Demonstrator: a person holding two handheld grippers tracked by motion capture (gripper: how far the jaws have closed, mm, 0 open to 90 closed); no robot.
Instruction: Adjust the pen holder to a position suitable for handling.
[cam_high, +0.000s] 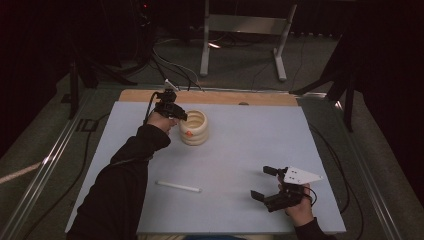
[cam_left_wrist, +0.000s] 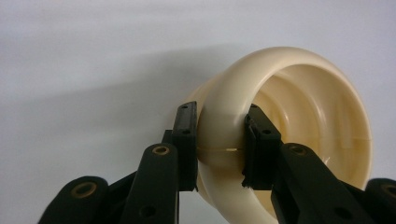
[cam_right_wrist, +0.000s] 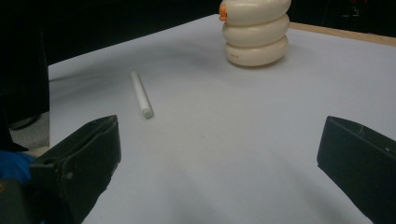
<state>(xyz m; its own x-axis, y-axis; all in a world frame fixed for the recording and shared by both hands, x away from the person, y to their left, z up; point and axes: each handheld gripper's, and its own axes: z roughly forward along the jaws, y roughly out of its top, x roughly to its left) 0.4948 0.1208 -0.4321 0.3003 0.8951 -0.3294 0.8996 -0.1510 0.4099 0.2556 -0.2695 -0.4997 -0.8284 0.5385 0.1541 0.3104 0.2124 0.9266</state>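
Reaching forward across the bench (cam_high: 240, 150), the person's left arm is extended in a black sleeve (cam_high: 135, 160), and the left claw (cam_high: 176, 116) is brought against the near left rim of the cream ribbed cup (cam_high: 193, 127). In the left gripper view the jaws are seen closed on the cup's rim wall (cam_left_wrist: 224, 135), one pad outside and one inside, pads pressed to the plastic. The cup is stood toward the far left of the bench, upright, with a small orange mark (cam_high: 189, 134) on its side. The right claw (cam_high: 263, 182) is held low near the bench's near right corner, jaws wide apart with nothing between them; a grey three-cornered plate (cam_high: 301, 175) is carried on top. A white stick (cam_high: 178, 187) is laid flat on the pale grey sheet, well apart from both claws. Beyond the far wooden edge (cam_high: 210, 97), a dark floor, cables and a metal frame (cam_high: 245, 30) are noted.
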